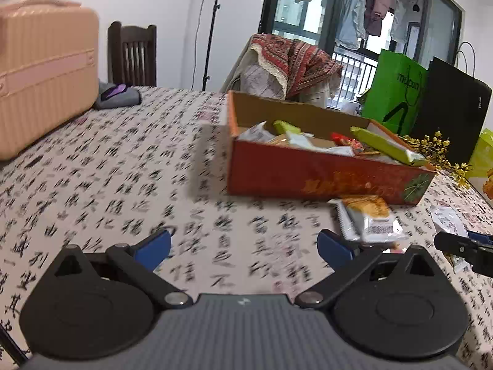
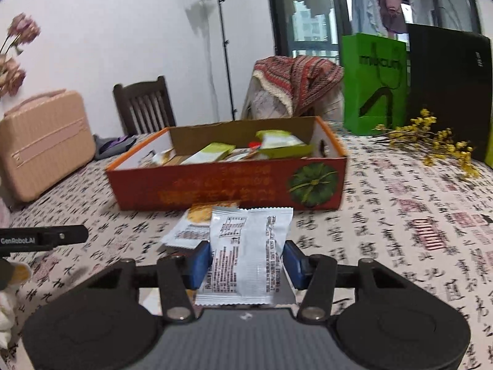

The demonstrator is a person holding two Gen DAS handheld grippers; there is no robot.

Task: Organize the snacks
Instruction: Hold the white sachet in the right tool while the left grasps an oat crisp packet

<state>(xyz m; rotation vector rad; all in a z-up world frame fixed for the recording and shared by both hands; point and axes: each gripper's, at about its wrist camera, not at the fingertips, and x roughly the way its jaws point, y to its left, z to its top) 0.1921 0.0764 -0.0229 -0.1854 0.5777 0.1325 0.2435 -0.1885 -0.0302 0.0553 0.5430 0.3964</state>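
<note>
A red cardboard box holds several snack packets and also shows in the right wrist view. My left gripper is open and empty above the tablecloth, left of a loose orange-and-white snack packet. My right gripper is shut on a white snack packet, held just above the table in front of the box. Another loose packet lies between it and the box. The right gripper's tip shows at the left wrist view's right edge.
A pink suitcase stands on the table at the left. A green bag and a black bag stand at the back right beside yellow dried flowers. Chairs stand behind the table.
</note>
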